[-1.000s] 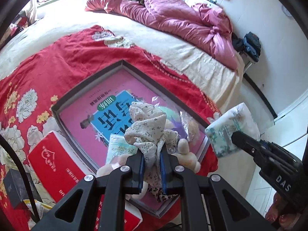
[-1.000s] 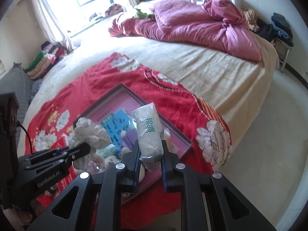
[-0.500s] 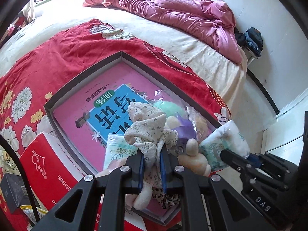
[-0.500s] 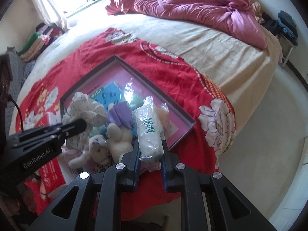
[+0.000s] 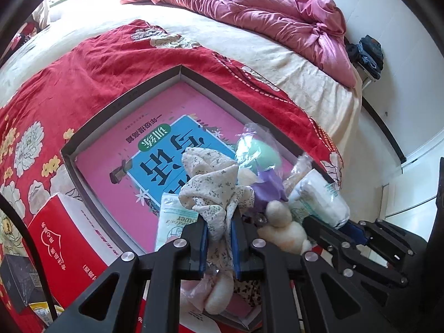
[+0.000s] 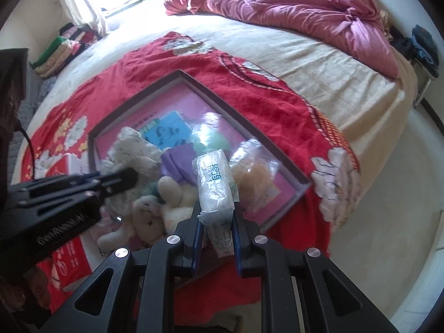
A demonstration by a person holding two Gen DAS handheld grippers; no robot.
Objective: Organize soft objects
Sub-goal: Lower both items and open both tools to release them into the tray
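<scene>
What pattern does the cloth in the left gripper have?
The cloth is cream with small dark floral specks, seen best in the left wrist view.

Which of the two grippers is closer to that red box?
Left. The left gripper, clamping a floral cloth, hangs just beside the red box. The right gripper, holding a tissue pack, is farther across the tray.
</scene>
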